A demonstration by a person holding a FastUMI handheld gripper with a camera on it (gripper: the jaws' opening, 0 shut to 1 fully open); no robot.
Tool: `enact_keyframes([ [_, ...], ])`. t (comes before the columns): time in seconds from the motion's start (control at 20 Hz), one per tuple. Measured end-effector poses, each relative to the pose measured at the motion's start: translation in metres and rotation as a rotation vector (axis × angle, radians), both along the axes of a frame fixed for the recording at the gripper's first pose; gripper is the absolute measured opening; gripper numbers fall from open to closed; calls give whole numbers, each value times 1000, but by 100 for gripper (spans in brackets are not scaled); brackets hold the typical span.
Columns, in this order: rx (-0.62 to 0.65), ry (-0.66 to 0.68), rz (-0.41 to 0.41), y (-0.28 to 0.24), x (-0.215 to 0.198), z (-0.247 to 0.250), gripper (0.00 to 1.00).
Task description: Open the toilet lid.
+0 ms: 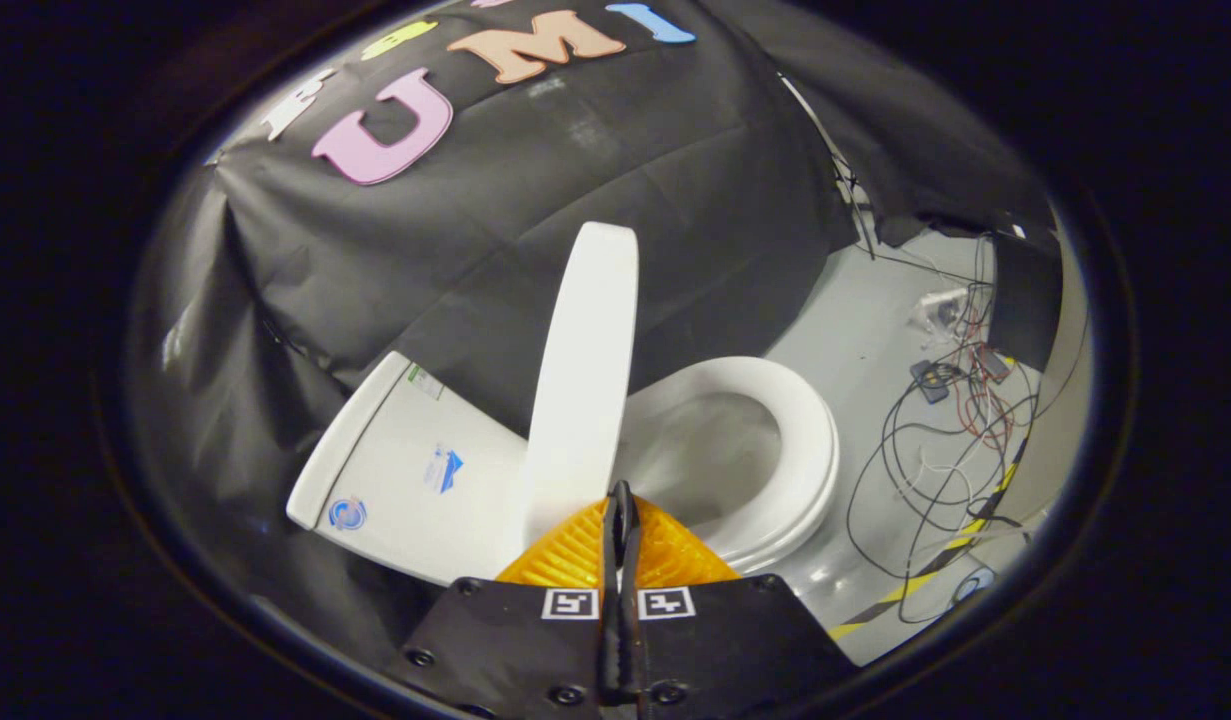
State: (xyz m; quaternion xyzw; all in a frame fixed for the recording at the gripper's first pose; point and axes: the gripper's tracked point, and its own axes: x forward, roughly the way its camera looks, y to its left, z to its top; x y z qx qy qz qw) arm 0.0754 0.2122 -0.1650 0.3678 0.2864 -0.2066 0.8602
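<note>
A: How did the white, oval, hard-plastic toilet lid look as something to handle?

B: Stiff and glossy, so I judged it slippery. It probably weighed little, and it swung on a hinge near the white ceramic cistern. A thin rigid shell like that wants a push or a light pinch at its free rim, far from the hinge, where the least effort turns it.

A: And where was it?

B: In the centre of the frame, raised on edge — nearly upright, leaning slightly towards the cistern at lower left. The white oval seat ring lay flat over the bowl at centre right, fully uncovered. From that alone I judged the opening all but done.

A: What were the tongs doing?

B: The gripper sat at bottom centre with its 2 fingers clenched together — only a narrow dark seam ran between them, and nothing was caught there. The lid's lower edge stood just beyond the fingertips, slightly to their left. Whether the tips touched it I could not tell.

A: Anything else around?

B: A tangle of thin black and red cables on the grey floor at right, well apart from the toilet, and a yellow-and-black striped tape line at lower right.
</note>
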Motion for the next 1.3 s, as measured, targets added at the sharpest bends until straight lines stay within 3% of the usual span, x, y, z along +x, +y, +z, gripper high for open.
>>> enact_keyframes([
  [0.5,-152,1,-1,21,19,33,0],
  [1.3,-276,-7,22,47,43,63,0],
])
